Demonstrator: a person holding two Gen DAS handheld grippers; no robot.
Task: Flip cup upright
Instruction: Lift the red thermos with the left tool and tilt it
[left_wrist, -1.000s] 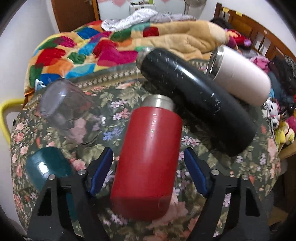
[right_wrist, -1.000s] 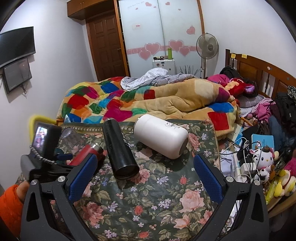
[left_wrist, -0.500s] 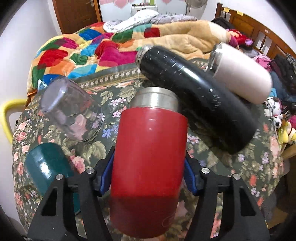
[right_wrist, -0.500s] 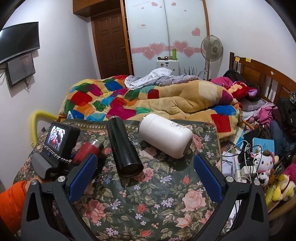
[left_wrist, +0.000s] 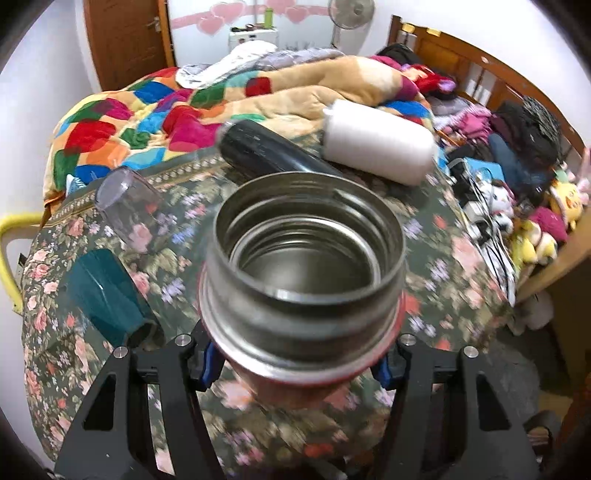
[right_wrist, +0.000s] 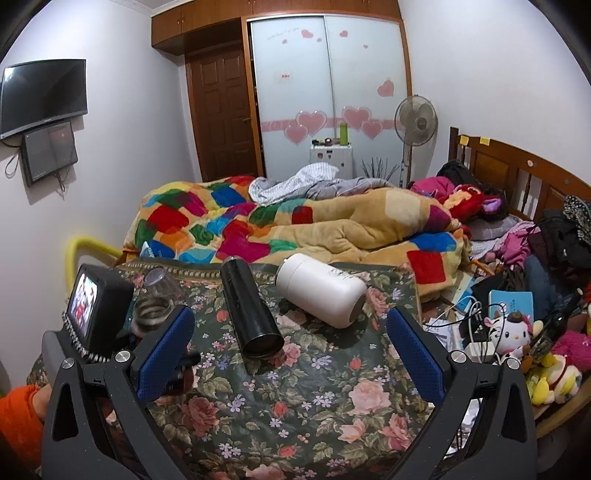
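Observation:
My left gripper (left_wrist: 295, 363) is shut on the red steel cup (left_wrist: 303, 273). The cup is tilted up so its open steel mouth faces the left wrist camera and fills the middle of that view. In the right wrist view the cup's steel rim (right_wrist: 149, 312) shows at the left, behind the left gripper's camera. My right gripper (right_wrist: 290, 343) is open and empty above the floral table (right_wrist: 295, 406). A black flask (right_wrist: 251, 310) and a white flask (right_wrist: 321, 295) lie on their sides beyond it.
A clear glass (left_wrist: 127, 206) lies on its side at the table's far left and a teal cup (left_wrist: 107, 295) stands upside down nearer. A bed with a patchwork quilt (right_wrist: 229, 221) lies behind the table. Toys and cables (right_wrist: 509, 332) crowd the right.
My left gripper closed on the red cup, lifted it and tilted it up until its mouth faces the camera. The right gripper stayed open and rose a little.

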